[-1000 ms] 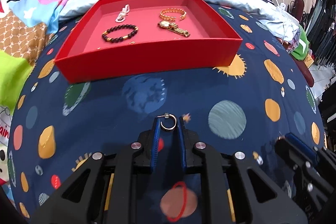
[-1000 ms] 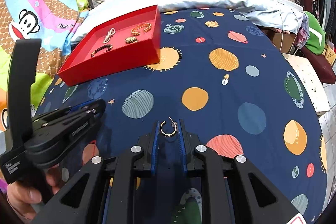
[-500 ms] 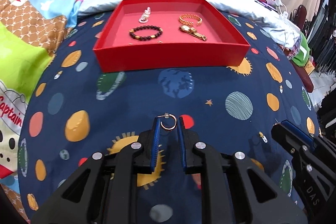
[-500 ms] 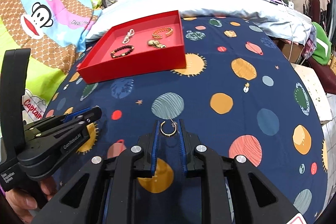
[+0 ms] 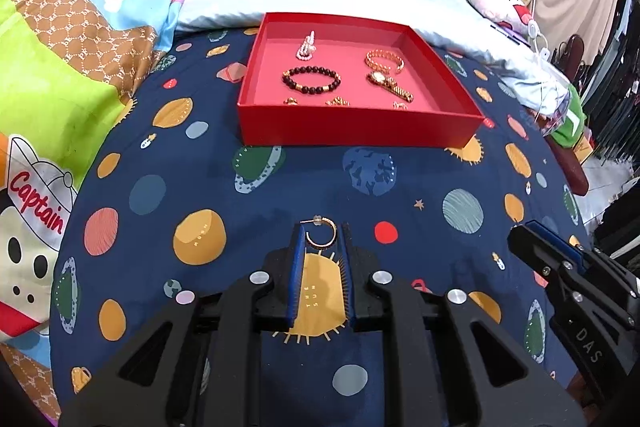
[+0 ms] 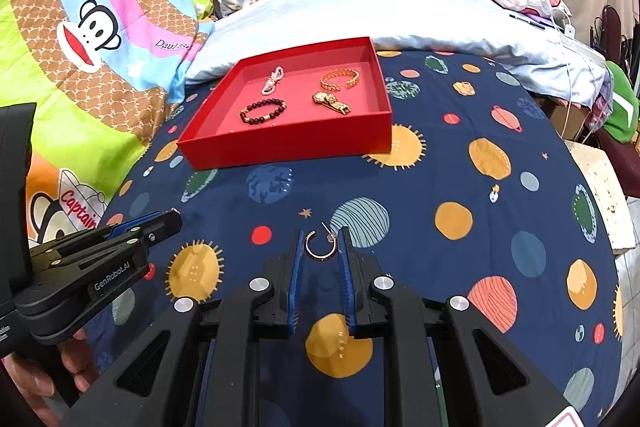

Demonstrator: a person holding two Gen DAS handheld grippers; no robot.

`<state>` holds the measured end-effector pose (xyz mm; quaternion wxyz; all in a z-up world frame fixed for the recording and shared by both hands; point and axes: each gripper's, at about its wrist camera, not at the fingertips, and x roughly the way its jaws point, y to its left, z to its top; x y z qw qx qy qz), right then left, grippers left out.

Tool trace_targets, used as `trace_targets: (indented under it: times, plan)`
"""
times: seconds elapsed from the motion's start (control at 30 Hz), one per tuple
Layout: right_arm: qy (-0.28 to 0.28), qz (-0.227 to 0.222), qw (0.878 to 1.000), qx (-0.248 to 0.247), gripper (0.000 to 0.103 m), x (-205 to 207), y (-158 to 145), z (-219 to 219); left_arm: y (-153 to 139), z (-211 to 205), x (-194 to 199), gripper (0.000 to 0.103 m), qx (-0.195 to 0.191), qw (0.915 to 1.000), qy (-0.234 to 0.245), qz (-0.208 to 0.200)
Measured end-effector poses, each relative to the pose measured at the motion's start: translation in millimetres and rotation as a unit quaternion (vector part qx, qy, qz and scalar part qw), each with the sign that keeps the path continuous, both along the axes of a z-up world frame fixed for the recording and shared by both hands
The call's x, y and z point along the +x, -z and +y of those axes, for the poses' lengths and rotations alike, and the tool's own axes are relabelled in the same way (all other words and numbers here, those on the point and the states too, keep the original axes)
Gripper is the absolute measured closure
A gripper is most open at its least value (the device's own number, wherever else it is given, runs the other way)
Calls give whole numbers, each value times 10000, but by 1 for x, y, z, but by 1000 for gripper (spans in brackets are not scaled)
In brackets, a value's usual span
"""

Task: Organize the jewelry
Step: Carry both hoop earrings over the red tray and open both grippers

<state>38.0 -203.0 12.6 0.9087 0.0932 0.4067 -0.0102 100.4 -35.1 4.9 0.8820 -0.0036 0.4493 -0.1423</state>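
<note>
I see the planet-print bedsheet (image 5: 152, 187) carrying the red tray (image 5: 356, 131), which holds a dark bead bracelet (image 5: 311, 83) and gold watch (image 5: 390, 85). My left gripper (image 5: 321, 233) pinches a gold hoop earring (image 5: 320, 234) above the sheet; my right gripper (image 6: 320, 245) clamps a second hoop earring (image 6: 320, 247).

Left gripper (image 5: 321, 233) clamped on gold hoop earring (image 5: 321, 234), above planet-print bedsheet (image 5: 280, 195); red tray (image 5: 360, 129) near sheet's far edge holds dark bead bracelet (image 5: 311, 83), gold watch (image 5: 390, 85), gold bangle (image 5: 385, 61), pearl piece (image 5: 306, 46); right gripper (image 5: 568, 267) at right edge.
</note>
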Motion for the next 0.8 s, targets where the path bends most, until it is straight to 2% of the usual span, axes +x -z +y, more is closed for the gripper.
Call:
trace_targets:
  times: [0.37, 0.63, 0.8]
  plan:
    - [-181, -266, 9994, -135, 87, 32, -23, 5, -21, 8, 20, 87, -165, 9997, 15, -203]
    - [-297, -479, 9982, -180, 87, 85, -39, -6, -47, -3, 63, 87, -103, 9980, 89, -612]
    - [-328, -476, 9982, -128, 87, 129, -44, -18, -59, -16, 105, 87, -103, 9969, 121, -769]
